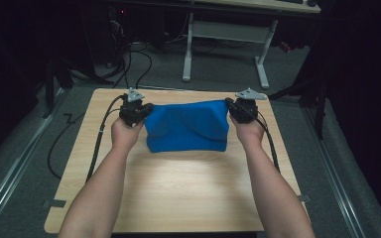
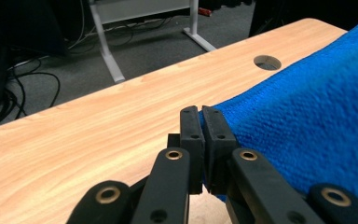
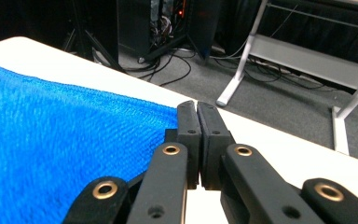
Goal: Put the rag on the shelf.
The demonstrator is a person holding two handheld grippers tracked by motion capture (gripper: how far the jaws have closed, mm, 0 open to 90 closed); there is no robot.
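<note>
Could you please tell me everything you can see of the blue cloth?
The cloth is bright blue, with a looped, towel-like texture and a stitched edge. It is stretched between the two grippers: the left gripper is shut on one upper corner, the right gripper on the other. The top edge sags slightly in the middle. The cloth hangs towards the person, its lower edge on or just above the wooden table.

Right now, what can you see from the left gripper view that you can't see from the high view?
Left gripper view: a round hole in the table, and the left gripper pinching the cloth's corner up close.
High view: both forearms, the right gripper, and the whole cloth stretched between the grippers.
Both: the blue cloth, the wooden table and a white desk frame behind.
</note>
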